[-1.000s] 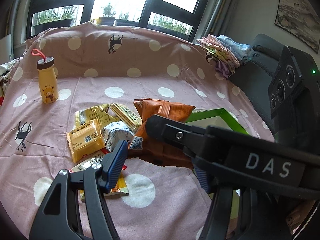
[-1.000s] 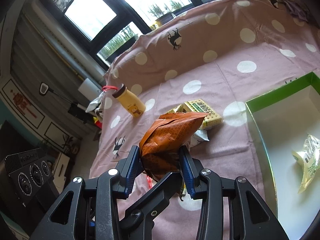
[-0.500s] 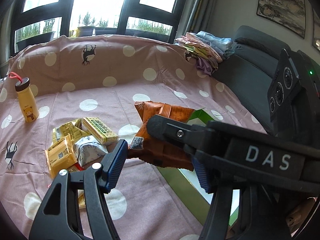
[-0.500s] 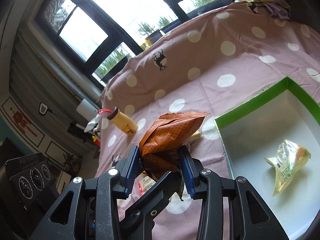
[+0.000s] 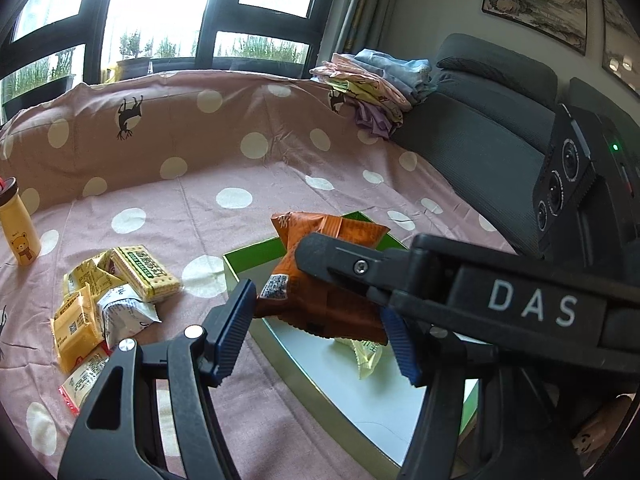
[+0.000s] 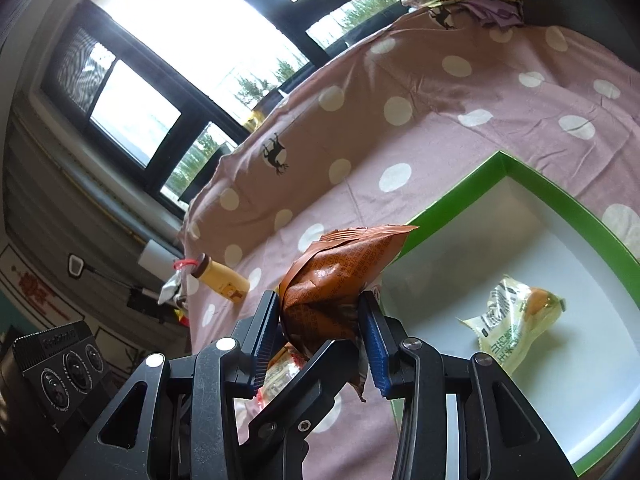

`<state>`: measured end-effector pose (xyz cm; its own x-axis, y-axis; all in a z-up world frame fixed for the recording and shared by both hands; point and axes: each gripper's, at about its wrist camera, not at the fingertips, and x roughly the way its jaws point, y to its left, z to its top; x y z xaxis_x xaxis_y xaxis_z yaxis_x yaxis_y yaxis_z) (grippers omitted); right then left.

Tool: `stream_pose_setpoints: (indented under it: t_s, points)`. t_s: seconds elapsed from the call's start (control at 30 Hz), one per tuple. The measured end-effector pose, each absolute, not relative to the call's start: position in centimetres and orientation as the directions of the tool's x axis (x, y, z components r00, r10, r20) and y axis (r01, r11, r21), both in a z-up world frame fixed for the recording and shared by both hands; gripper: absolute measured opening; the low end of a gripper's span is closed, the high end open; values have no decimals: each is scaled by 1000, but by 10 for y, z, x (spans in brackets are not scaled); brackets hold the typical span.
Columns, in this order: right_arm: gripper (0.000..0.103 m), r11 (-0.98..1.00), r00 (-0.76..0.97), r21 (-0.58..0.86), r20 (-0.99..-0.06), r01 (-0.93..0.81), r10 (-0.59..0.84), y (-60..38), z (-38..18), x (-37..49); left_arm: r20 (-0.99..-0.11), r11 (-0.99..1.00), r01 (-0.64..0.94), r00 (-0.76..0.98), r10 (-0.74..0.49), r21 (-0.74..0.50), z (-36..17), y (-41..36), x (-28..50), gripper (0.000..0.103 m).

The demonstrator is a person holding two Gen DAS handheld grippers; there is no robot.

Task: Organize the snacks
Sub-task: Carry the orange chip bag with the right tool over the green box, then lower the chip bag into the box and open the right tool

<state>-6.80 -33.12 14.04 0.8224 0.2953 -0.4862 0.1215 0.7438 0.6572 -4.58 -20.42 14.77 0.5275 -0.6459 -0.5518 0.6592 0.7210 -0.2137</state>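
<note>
Now, with your right gripper (image 6: 320,336) clamped on the orange snack bag (image 6: 336,276), carry it over the green box (image 6: 560,208) before releasing, left gripper (image 5: 316,328) jaws apart, idle.

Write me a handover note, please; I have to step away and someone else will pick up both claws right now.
Right claw: shut on the orange snack bag, held in the air at the near edge of the green box.
Left claw: open, holding nothing.
Done: one pale yellow packet lies in the box.
Left: drop the orange bag into the box, then move the pile of snacks from the dotted cloth. The yellow bottle stands apart from the pile.
</note>
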Motion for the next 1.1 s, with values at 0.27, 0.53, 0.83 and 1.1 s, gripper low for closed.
stream_pose_setpoints:
  t_s: [0.27,0.53,0.83,1.1]
  points:
    - [43,718,824,672,-503,184,259,-352,134,-76,-567,681,696,474,-674,-227,143,-227,-46,57]
    - [44,688,827,692,-506,219,246,-369,126,-81,-583,633,724,398,-708,-274,132,-247,-41,52]
    - [44,658,802,691,-556,300,217,-385,112,-82,-614,620,709,335,-715,-335,119,-258,-35,52]
    - [44,662,781,674,-588,329,210,-384,108,-79,-618,614,696,308,-724,-372,115,-255,-34,52]
